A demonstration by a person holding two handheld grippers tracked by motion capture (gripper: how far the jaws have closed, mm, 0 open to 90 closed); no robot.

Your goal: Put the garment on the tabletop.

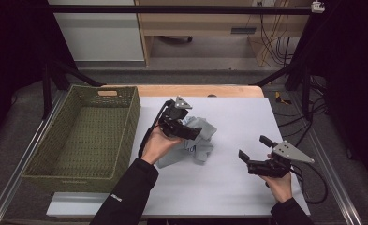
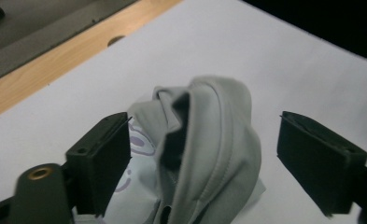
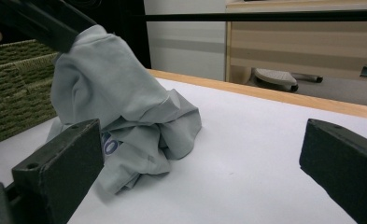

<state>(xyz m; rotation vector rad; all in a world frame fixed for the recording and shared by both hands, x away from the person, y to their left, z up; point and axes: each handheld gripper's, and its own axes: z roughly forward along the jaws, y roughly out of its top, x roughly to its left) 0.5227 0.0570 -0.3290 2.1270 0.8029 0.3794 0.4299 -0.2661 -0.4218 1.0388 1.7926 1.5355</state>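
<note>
Grey cloth, crumpled in a heap on the white counter, between the wide-spread jaws of the left claw. Not yet pinched: a fold rising in the gap, touching or nearly touching the left jaw, well apart from the other. Possible trouble: closing on one thin fold only, then slipping out when lifted toward the woven basket behind this claw. Right claw released too, holding nothing, low over bare counter, cloth ahead of it.

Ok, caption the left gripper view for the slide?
Open left gripper straddling a bunched grey garment on the white table.
</note>
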